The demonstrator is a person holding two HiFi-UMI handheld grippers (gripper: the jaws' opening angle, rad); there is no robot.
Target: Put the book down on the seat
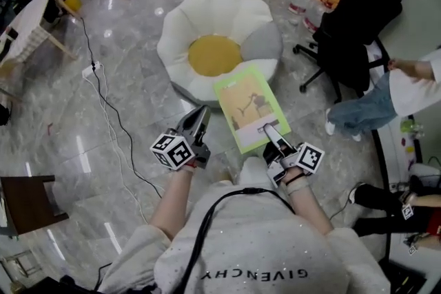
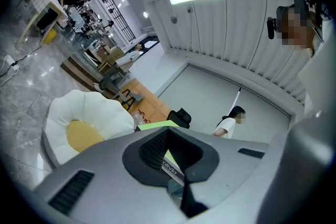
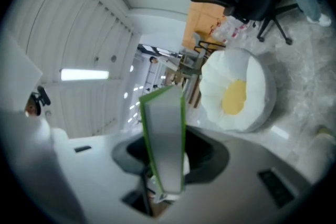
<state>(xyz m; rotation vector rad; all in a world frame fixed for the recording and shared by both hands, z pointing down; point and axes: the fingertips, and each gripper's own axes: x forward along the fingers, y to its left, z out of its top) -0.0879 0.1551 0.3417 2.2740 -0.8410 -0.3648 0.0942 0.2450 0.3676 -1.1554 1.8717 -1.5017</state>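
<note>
Book (image 1: 251,110) is in the air, cover up, over the floor just in front of the seat. Its far corner overlaps the seat's rim in the head view.

Floor (image 1: 124,65) is glossy grey marble-look tile in a big open room. Seat (image 1: 207,17) is a low white flower-shaped cushion with a yellow centre. A black office chair (image 1: 358,10) stands right of it. A person in jeans (image 1: 375,103) is at the right edge. A pale table (image 1: 27,17) is at far left, and a black cable (image 1: 114,113) trails across the floor.

Right gripper (image 1: 269,129) has its jaws partly apart and clamped on the near short edge of the book. In the right gripper view the book's pages stand edge-on between the jaws.

Left gripper (image 1: 202,113) is beside the book's left edge, not touching it. Its jaws look drawn together with nothing held, though its own view is murky there.

The book's long axis runs away from the person toward the seat, leaning slightly left. The gripped end is nearest the body.
</note>
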